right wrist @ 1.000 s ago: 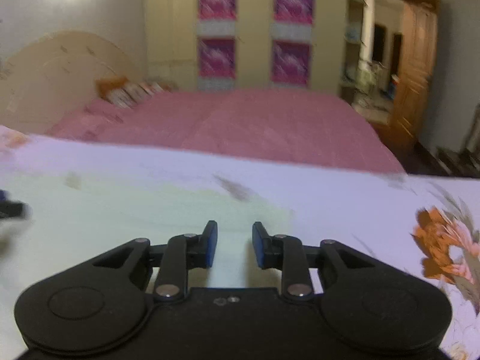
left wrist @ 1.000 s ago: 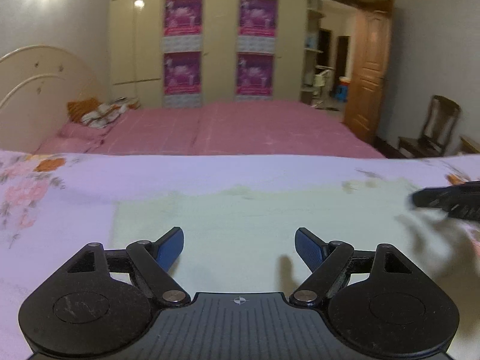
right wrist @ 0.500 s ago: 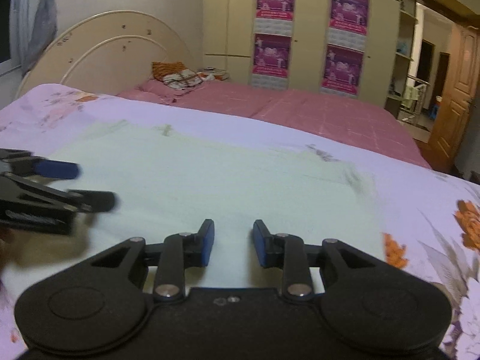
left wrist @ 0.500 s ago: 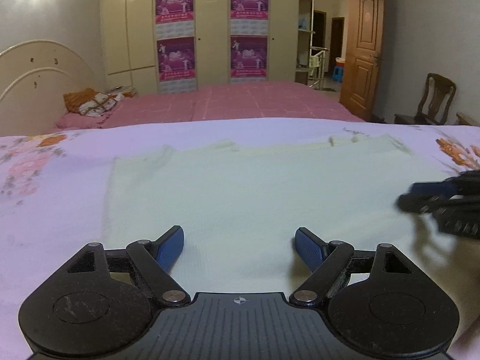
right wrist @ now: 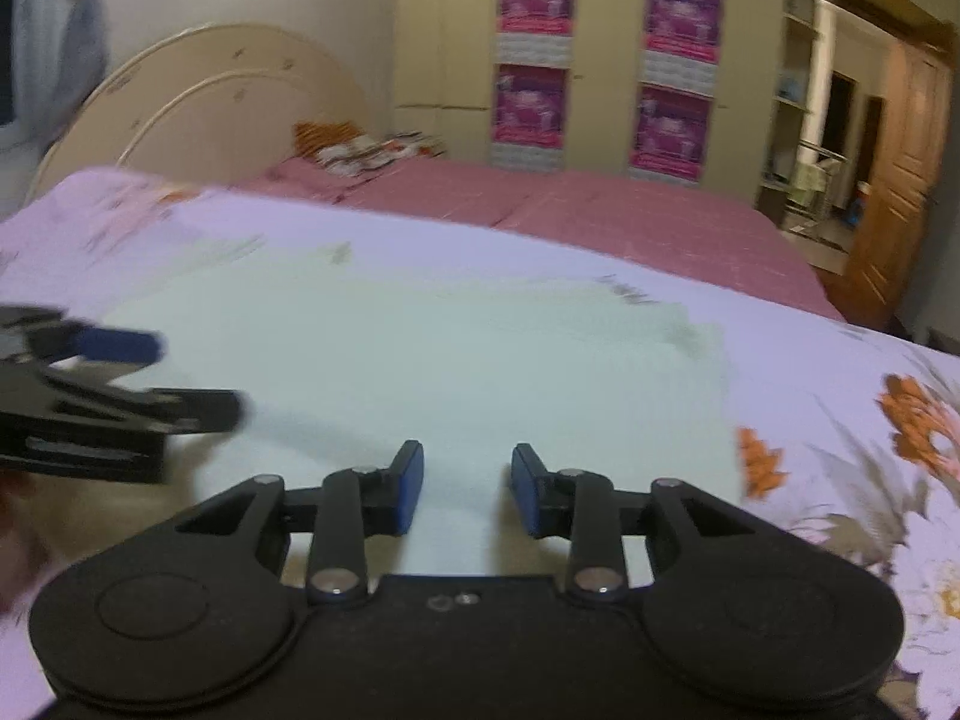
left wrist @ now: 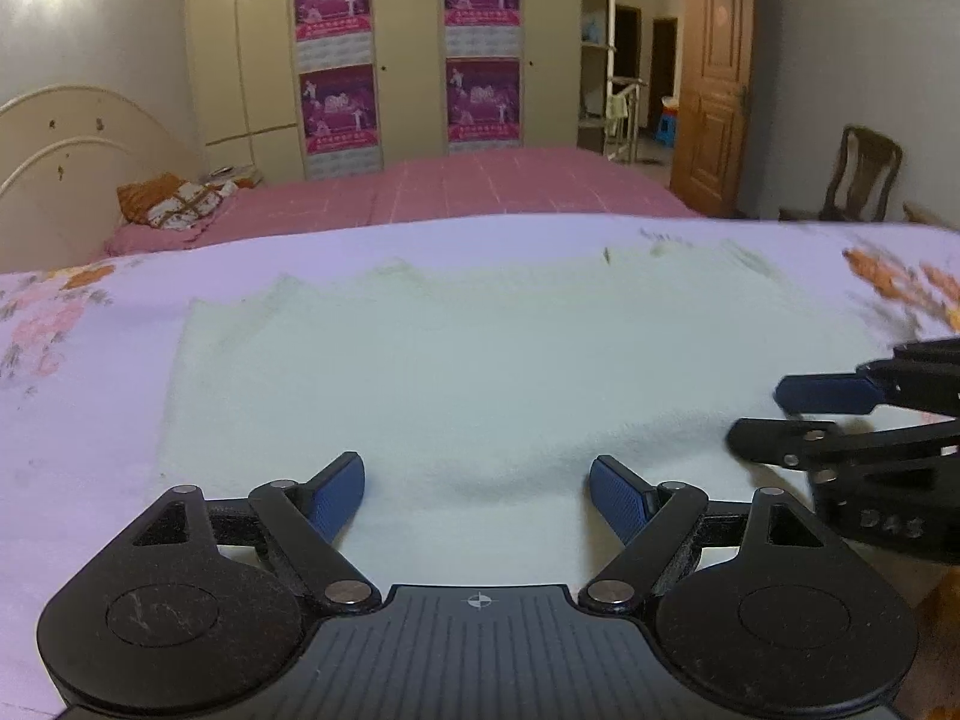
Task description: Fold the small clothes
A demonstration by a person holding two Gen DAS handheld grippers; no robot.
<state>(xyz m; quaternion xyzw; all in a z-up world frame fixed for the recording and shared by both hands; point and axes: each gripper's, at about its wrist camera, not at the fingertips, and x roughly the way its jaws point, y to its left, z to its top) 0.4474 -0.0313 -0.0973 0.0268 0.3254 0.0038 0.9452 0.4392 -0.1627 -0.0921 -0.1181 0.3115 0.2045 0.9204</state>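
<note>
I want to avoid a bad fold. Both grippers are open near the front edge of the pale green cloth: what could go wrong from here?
1. The pale green cloth lies on a loose floral sheet; a low pinch by the left gripper might catch the sheet too.
2. The right gripper is close beside the left one, so they may collide.
3. Its view is blurred, so aim may be poor.

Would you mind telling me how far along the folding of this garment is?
Done: the pale green garment lies spread flat on the floral sheet. In hand: nothing; the left gripper and right gripper hover at its near edge, jaws open. Left: every fold; none is visible.
</note>
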